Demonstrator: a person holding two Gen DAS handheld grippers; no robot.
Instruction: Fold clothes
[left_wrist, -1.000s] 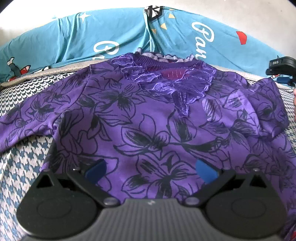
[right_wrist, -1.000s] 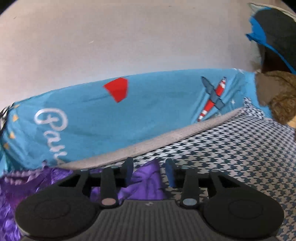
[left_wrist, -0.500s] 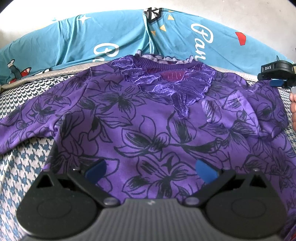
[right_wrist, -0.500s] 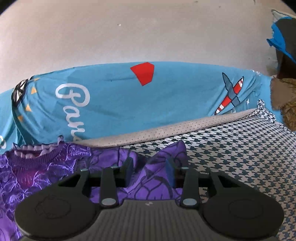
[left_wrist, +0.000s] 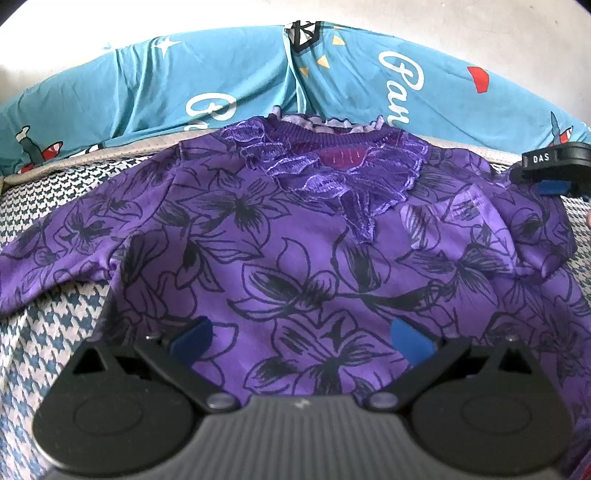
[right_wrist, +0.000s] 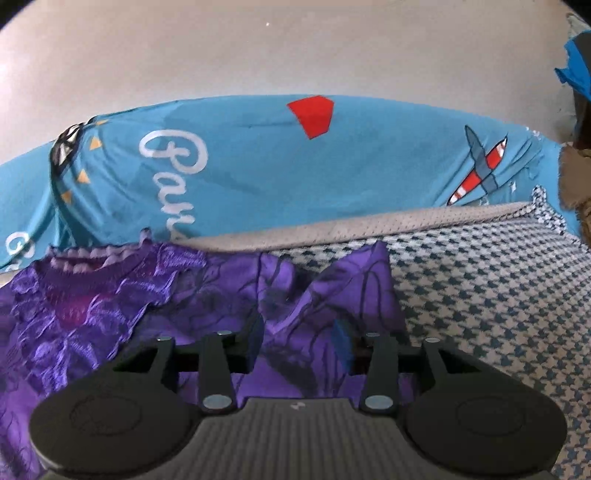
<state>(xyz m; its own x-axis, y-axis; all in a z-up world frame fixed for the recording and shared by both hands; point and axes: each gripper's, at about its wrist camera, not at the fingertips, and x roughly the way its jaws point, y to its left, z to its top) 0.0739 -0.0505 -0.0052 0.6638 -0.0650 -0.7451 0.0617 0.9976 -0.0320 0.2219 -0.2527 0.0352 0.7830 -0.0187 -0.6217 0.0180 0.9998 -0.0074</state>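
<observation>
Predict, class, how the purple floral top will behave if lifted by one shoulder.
The purple floral top would probably droop limply: it already bunches into soft folds by the right gripper. It looks thin, so likely light. The lace collar might snag.

Left wrist view: looked forward and down past its fingers, close over the purple blouse (left_wrist: 295, 258), toward the blue pillows (left_wrist: 184, 85).
Right wrist view: sat low over the blouse's sleeve (right_wrist: 332, 280), facing the same pillows.
Shared: the lace collar (left_wrist: 332, 162), the pillows, the houndstooth cover (right_wrist: 498, 295).
</observation>
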